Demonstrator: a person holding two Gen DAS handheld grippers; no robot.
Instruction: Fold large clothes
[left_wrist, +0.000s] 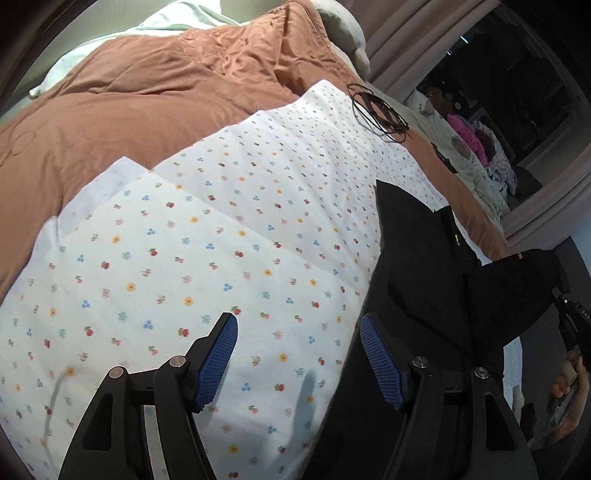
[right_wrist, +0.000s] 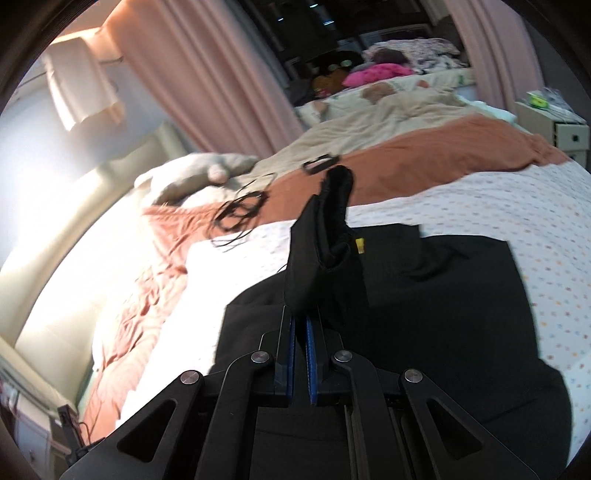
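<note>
Your right gripper (right_wrist: 300, 325) has its fingers pinching a lifted fold of the black garment (right_wrist: 424, 295), which rises toward 12 o'clock. Your left gripper (left_wrist: 299, 354) has fingers spread, empty, above the floral sheet (left_wrist: 207, 240). Farther, at 10 o'clock, lies the rust duvet (left_wrist: 129, 103).

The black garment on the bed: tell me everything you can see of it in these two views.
The black fabric garment looks matte and woven, with a small yellow tag near its upper edge. Most of it lies flat on the white flower-dotted sheet. One corner is pinched between the shut blue-padded fingers of the right gripper and lifted in a standing fold. The left gripper is open above the sheet beside it.
</note>
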